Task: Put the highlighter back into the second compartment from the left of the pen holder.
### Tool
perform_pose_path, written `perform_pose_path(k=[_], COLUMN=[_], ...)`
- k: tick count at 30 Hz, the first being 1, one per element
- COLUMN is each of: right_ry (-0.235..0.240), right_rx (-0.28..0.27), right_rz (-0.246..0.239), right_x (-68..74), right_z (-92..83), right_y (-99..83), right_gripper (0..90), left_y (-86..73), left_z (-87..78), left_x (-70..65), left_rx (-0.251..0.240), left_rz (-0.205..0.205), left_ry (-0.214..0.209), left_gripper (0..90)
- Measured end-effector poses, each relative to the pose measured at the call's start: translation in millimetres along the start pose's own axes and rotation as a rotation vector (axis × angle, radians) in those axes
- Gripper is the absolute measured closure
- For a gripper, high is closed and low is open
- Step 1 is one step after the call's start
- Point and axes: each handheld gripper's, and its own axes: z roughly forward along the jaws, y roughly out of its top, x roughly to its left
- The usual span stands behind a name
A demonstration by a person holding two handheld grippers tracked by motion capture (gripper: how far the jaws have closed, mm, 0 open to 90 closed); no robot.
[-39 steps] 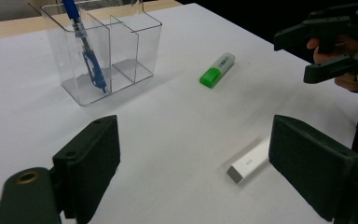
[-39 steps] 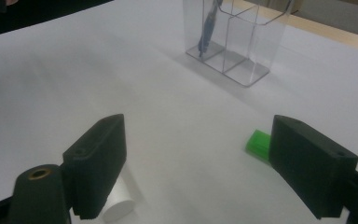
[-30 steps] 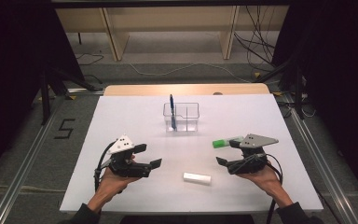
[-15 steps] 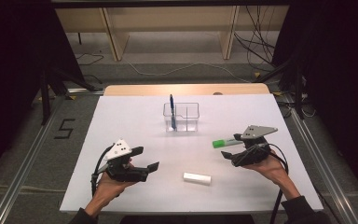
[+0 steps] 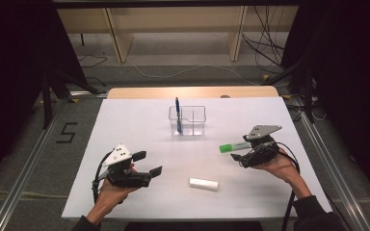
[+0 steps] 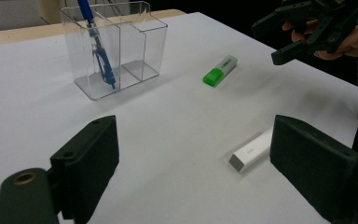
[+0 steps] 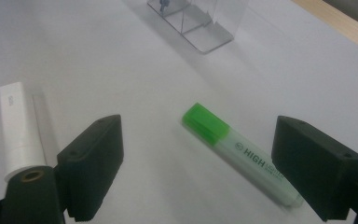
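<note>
- Right gripper view puts the green highlighter [image 7: 235,151] flat on the white table [image 7: 98,56], between the right gripper [image 7: 212,163]'s jaws, which stand wide apart and clear of it.
- High view places it right of centre, just beside that gripper [image 5: 244,155], well short of the clear organiser [image 5: 188,120] holding a blue pen [image 5: 178,114].
- To grasp well, I judge: lower squarely, straddle the barrel behind the cap, close across its width.
- Left gripper [image 5: 147,163] hovers at near left, jaws apart, empty; a white eraser [image 5: 204,183] lies near centre.
</note>
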Motion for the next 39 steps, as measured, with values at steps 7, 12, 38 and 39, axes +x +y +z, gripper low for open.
perform_pose_path(k=[7, 12, 38, 39], right_ry=[-0.006, -0.002, 0.041, 0.047], right_rx=[0.044, 0.087, 0.316, 0.316], right_rz=[-0.027, -0.055, -0.140, -0.137], right_x=[-7.5, -12.3, -32.4, -33.1], right_z=[4.7, 11.9, 59.0, 60.3], right_y=[3.3, 5.7, 18.0, 18.3], right_gripper=[17.6, 17.6, 20.5, 20.9], left_y=[-0.7, -1.0, -3.2, -3.2], left_z=[0.8, 2.1, 2.6, 2.5], left_x=[-1.2, -1.3, -0.9, -0.7], left_rx=[-0.002, -0.001, 0.003, 0.003], left_rz=[0.002, 0.011, 0.025, 0.025], left_ry=[0.001, 0.007, 0.004, 0.005], left_gripper=[15.0, 15.0, 15.0, 15.0])
